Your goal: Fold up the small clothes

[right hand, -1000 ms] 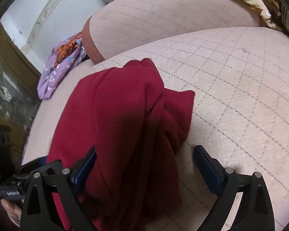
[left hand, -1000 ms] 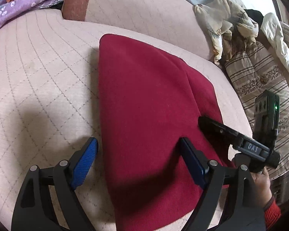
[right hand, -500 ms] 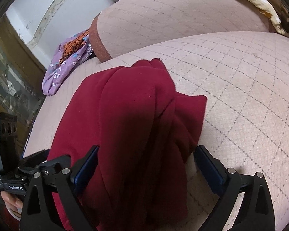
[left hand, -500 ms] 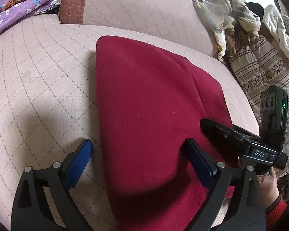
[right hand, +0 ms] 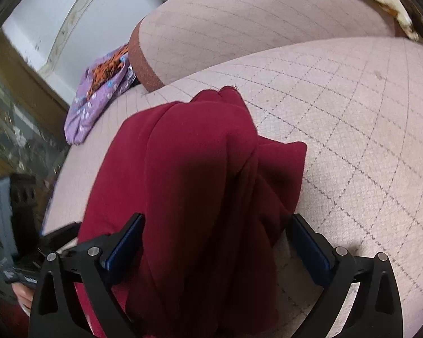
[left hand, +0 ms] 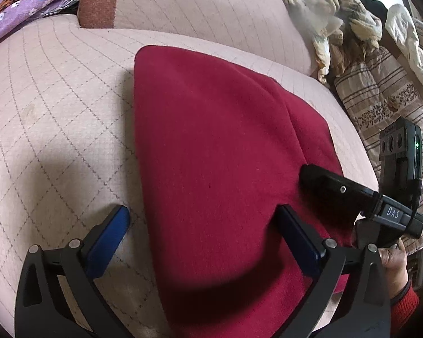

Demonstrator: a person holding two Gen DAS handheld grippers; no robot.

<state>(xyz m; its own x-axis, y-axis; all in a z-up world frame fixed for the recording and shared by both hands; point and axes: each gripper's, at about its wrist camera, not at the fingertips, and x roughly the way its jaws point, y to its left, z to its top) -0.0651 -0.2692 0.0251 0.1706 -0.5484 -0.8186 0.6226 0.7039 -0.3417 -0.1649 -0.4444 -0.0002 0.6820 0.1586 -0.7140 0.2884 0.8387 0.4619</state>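
Note:
A dark red garment (left hand: 220,152) lies folded on the beige quilted sofa seat (left hand: 56,107). My left gripper (left hand: 203,225) is open, its blue pads straddling the garment's near left edge, holding nothing. My right gripper (right hand: 214,242) is open too, jaws wide on either side of the garment's bunched, layered end (right hand: 211,169). In the left wrist view the right gripper's body (left hand: 361,197) rests at the garment's right edge. The left gripper's body (right hand: 19,225) shows blurred at the far left of the right wrist view.
A purple floral cloth (left hand: 19,8) lies at the sofa's back left corner, also in the right wrist view (right hand: 98,95). Crumpled cream clothes (left hand: 338,25) and a striped cushion (left hand: 380,104) sit to the right. The sofa backrest (left hand: 211,5) rises behind.
Both grippers have drawn back a little from the garment and stayed open. The garment has not moved.

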